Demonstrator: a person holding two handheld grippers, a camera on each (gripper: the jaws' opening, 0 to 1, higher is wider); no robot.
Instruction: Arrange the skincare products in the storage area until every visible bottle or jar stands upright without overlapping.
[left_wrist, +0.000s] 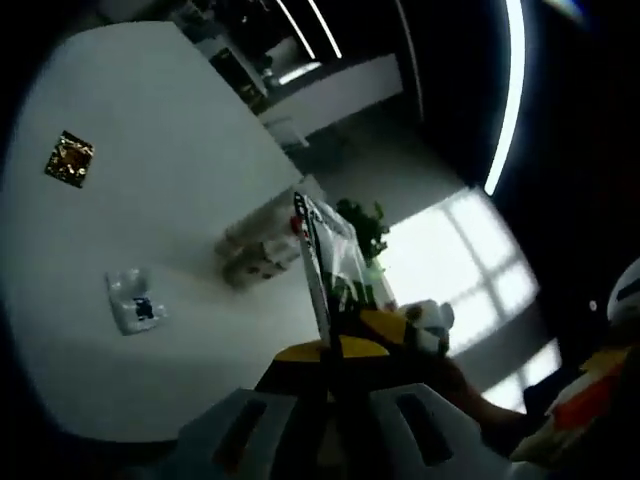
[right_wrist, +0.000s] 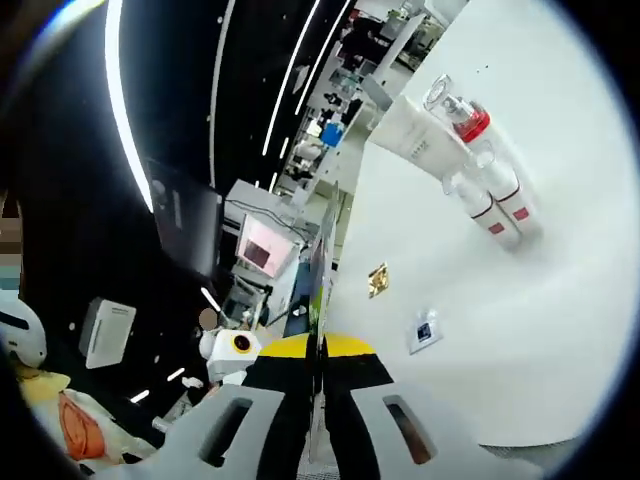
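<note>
Evidently both claws are clenched on one thin flat packet: the left claw (left_wrist: 335, 345) pinches the packet (left_wrist: 330, 260), and the right claw (right_wrist: 320, 350) grips it edge-on. Beyond the right claw, up on the white desk (right_wrist: 560, 300), red-capped skincare bottles (right_wrist: 490, 190) cluster beside a white tube (right_wrist: 415, 135). Nearer lie a gold sachet (right_wrist: 377, 280) and a clear sachet (right_wrist: 424, 331).

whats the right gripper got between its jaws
The right gripper is shut on a thin flat packet, seen edge-on, with green and dark print. Its faces are turned away, so the label cannot be read; its lower end is covered by the jaws.
</note>
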